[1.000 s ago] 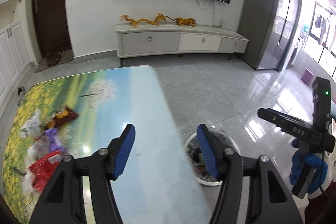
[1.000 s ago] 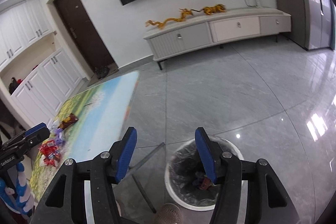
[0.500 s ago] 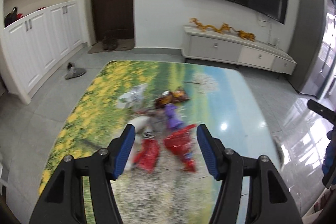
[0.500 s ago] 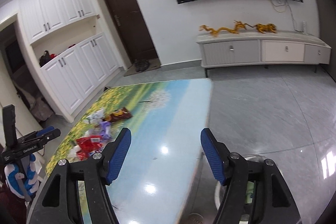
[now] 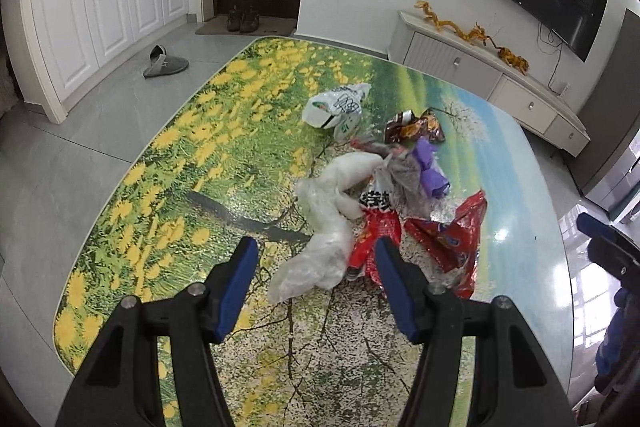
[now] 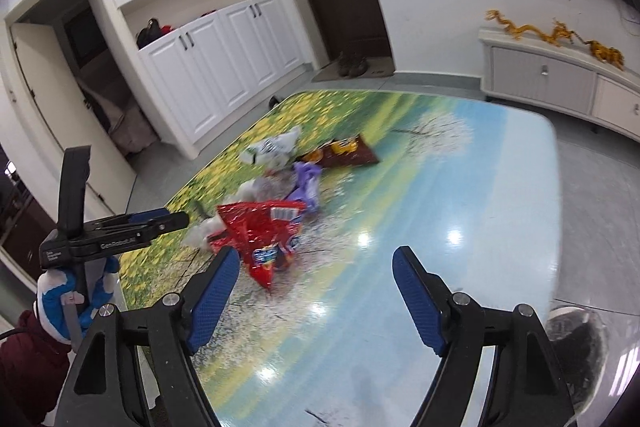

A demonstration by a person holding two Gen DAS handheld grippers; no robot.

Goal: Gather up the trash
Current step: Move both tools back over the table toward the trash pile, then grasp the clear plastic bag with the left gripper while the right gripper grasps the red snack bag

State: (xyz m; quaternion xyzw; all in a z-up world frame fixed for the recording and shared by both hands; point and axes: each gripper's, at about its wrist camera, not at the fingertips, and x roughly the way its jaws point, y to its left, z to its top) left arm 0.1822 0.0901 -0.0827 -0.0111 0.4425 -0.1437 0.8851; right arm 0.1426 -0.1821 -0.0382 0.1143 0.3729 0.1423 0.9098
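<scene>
the left gripper (image 5: 314, 259) hangs wide open and empty over the table (image 5: 160, 195), its jaws framing the clear plastic bag (image 5: 320, 247), likely the next pick. the trash pile (image 5: 384, 187) lies at 12 o'clock. the right gripper (image 6: 316, 275) is also open and empty, the bin (image 6: 576, 339) at its 4 o'clock. "genrobot.ai" is printed on the left tool.
</scene>
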